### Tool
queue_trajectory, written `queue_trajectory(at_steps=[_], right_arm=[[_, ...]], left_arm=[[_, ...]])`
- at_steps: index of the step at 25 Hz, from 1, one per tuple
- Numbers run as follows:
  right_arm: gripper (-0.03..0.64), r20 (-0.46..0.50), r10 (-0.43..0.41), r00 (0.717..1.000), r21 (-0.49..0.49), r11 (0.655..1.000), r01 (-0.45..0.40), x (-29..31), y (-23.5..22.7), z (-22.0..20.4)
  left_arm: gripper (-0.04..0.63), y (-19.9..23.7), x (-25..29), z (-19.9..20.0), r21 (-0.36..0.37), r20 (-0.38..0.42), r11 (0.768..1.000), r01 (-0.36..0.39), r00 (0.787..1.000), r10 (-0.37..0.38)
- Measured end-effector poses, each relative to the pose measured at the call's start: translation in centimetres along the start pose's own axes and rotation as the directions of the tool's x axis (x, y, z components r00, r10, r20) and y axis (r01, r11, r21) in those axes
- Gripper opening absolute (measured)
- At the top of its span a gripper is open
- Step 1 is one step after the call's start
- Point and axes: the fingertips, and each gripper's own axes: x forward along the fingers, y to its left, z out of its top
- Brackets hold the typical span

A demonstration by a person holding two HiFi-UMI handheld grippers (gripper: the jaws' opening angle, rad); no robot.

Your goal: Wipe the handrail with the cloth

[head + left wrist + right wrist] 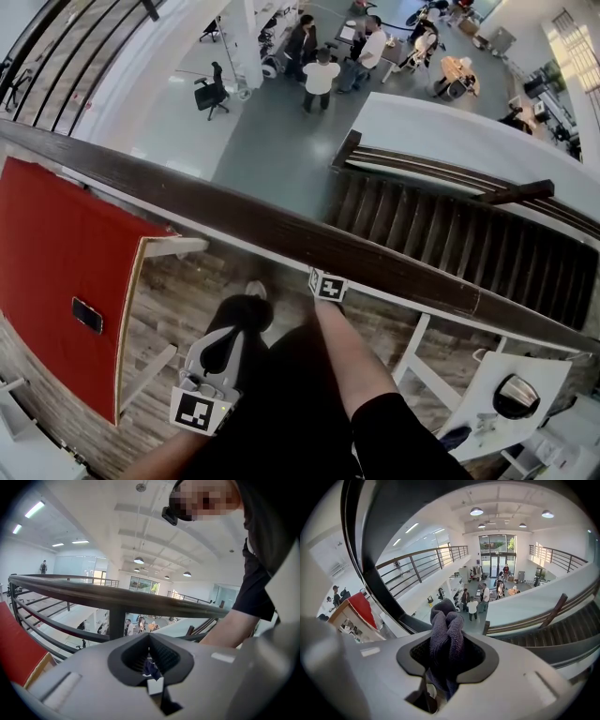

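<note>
— Head view first?

— Steeply down onto a dark wooden handrail (281, 230), slanting across the picture. Hard against its near edge, the right gripper (327, 282), with a forearm (352, 361) trailing behind. Lower and back from the rail, well apart from the right one, the left gripper (225, 349). Off to the left of that, a red-topped table (47, 244) with a phone (87, 315) lying on it. Beyond the right gripper, past the rail, a staircase (450, 234) and a group of people (323, 66) on the floor below.

— And the cloth?

— Not to be made out from up here.

— Left gripper view?

— Jaws closed tip to tip, gripping nothing that can be named. Just a small dark-blue speck in the hollow behind the tips, too small to identify. Rail crossing above the jaws, forearm reaching toward it at the right.

— Right gripper view?

— Clenched on the cloth (446, 641), a bunched grey-violet wad sticking up past the jaw tips. Rail sweeping up the left side, close beside the wad. Touching or not, impossible to judge.
</note>
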Motion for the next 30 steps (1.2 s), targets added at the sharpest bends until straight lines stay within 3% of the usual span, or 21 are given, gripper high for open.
queue_trajectory(at_steps=[30], right_arm=[[0.123, -0.003, -0.051, 0.999, 0.028, 0.998, 0.051, -3.9, -8.1, -1.1]], left_arm=[[-0.002, -5.8, -0.7, 0.9, 0.009, 0.001, 0.999, -0.047, 0.999, 0.047]])
